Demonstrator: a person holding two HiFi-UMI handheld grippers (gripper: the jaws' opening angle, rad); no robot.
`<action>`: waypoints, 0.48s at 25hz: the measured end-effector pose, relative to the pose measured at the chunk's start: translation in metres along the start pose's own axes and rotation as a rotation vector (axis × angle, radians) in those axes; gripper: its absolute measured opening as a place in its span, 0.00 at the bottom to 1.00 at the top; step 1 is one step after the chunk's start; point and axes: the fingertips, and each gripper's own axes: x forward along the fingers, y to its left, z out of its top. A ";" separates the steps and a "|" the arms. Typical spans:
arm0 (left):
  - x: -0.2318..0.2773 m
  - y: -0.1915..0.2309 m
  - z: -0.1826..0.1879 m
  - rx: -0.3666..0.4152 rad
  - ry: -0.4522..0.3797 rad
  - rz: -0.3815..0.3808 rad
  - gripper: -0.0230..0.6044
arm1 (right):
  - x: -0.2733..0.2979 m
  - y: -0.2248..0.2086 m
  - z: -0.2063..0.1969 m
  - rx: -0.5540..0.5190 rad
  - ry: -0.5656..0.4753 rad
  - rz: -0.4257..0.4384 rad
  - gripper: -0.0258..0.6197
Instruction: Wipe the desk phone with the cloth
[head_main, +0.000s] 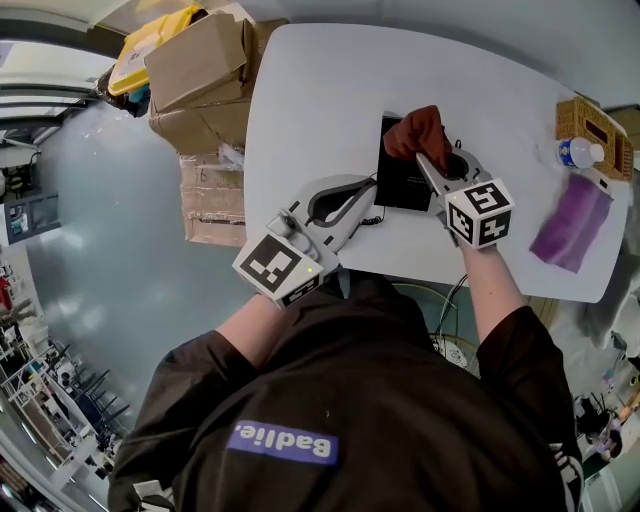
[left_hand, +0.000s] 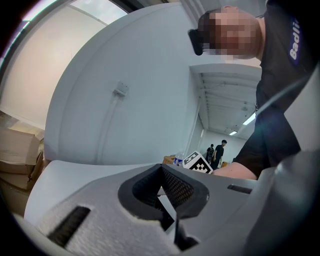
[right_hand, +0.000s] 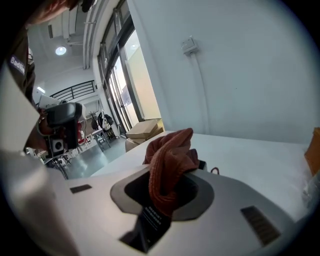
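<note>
Head view, task items: The desk phone (head_main: 403, 168) is black and lies flat on the white table (head_main: 320, 90), mid-width and nearer the near edge. The cloth (head_main: 417, 130) is rust-red and bunched over the phone's far right part.
Head view, right gripper (head_main: 430, 162): It reaches over the phone from the near edge with the forearm extended.
Head view, left gripper (head_main: 368, 190): It lies low by the near edge, its tips just beside the phone's left side.
Left gripper view: The jaws appear to be together with nothing between them, though the angle is poor.
Right gripper view: The jaws are clamped on a fold of the cloth (right_hand: 167, 165), and the rest of it stands loose above them.
Handling, cloth: Probably soft, light and limp. A bunched fold is the best place to grip it.
Handling, phone: Probably rigid and likely to slide under wiping, so brace its body, not its cord.
</note>
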 end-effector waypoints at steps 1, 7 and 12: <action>0.000 0.001 -0.002 0.001 0.003 0.000 0.06 | 0.000 0.002 -0.005 0.003 0.006 0.004 0.19; 0.000 0.001 -0.007 0.009 0.009 -0.009 0.06 | -0.005 0.025 -0.041 0.012 0.058 0.036 0.19; 0.001 -0.001 -0.008 0.024 0.009 -0.018 0.06 | -0.013 0.048 -0.076 0.045 0.113 0.070 0.19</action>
